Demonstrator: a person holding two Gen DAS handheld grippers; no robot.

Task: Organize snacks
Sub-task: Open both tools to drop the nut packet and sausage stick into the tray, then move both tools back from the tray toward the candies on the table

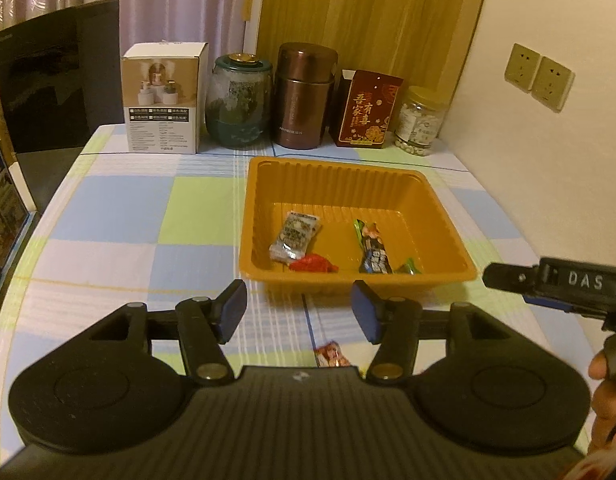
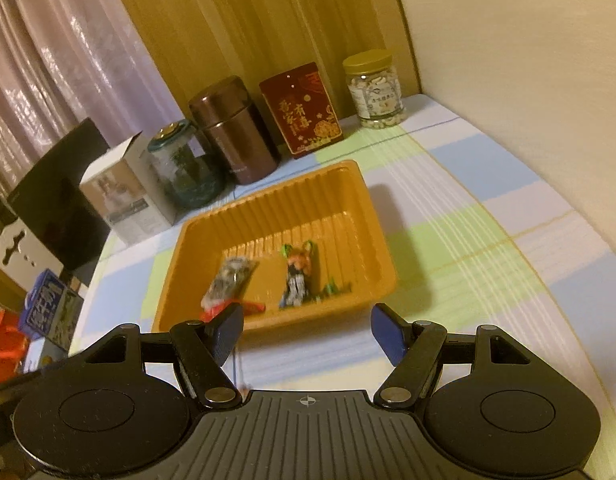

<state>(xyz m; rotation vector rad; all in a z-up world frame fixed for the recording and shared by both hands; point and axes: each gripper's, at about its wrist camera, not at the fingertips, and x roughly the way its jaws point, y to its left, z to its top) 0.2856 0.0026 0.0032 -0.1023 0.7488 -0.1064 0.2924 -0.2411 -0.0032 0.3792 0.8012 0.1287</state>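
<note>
Five wrapped snacks lie in the orange tray [image 1: 428, 216], the landmark for all positions below; the tray sits on the bench [image 1: 148, 208], which carries a checked cloth.

Behind the tray, left to right, stand a dark panel [image 1: 60, 76], a white carton [image 1: 164, 100], a green glass jar [image 1: 239, 104], a brown metal canister [image 1: 304, 96], a red printed box [image 1: 366, 110] and a clear jar with a yellow lid [image 1: 420, 122]. All stand clear of the tray's far rim. None blocks access from the near side.

Inside the tray, left to right:
- silver packet [image 1: 294, 238], long axis running from the near wall toward the far wall, tilted slightly right;
- red packet [image 1: 313, 264], long axis parallel to the near wall, touching the silver packet's near end;
- long multicoloured packet [image 1: 372, 246], long axis near-to-far, leaning left at its far end;
- small green sweet [image 1: 408, 268], just beside the near wall.

One further red-and-white snack [image 1: 332, 354] lies on the cloth in front of the tray, between the fingers of the left hand-held gripper [image 1: 300, 312].

The left hand-held gripper stands moderately wide and grips nothing. The right hand-held gripper [image 2: 306, 332] stands wide in front of the tray's near rim, also empty.
</note>
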